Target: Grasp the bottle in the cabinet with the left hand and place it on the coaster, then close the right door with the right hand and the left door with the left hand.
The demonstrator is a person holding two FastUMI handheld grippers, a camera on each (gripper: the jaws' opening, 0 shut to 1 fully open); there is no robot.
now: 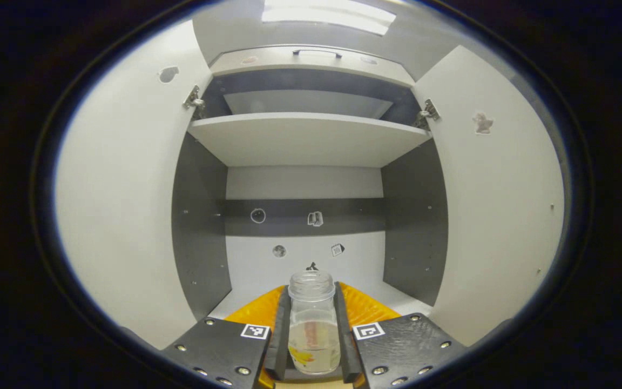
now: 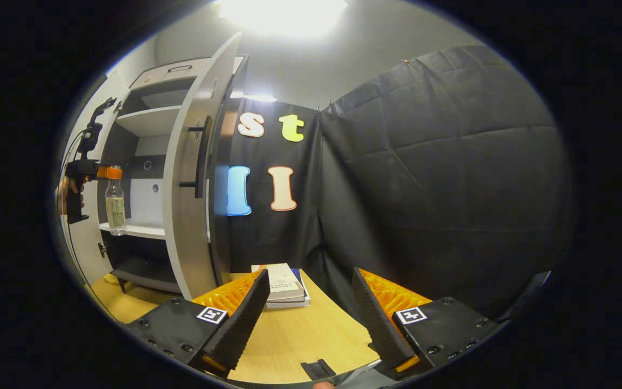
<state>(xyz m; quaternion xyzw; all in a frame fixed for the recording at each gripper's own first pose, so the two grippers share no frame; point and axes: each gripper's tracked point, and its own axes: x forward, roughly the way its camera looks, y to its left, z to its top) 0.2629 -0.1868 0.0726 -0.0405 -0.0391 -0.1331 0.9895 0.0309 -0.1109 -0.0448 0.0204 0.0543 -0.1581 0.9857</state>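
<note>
Bottle gripped inside the open cabinet, our first step under way.

We have the left gripper [image 1: 313,337] closed on the bottle [image 1: 313,329], both fingers pressing its sides, just above the lower shelf [image 2: 133,230], as the right gripper view suggests. Our right gripper [image 2: 311,319] hangs wide open and empty over the counter [image 2: 300,340]. Next, we judge, we draw the bottle out between the right door [image 2: 189,178] and left door [image 1: 122,216] towards the coaster, which we cannot pick out.
</note>
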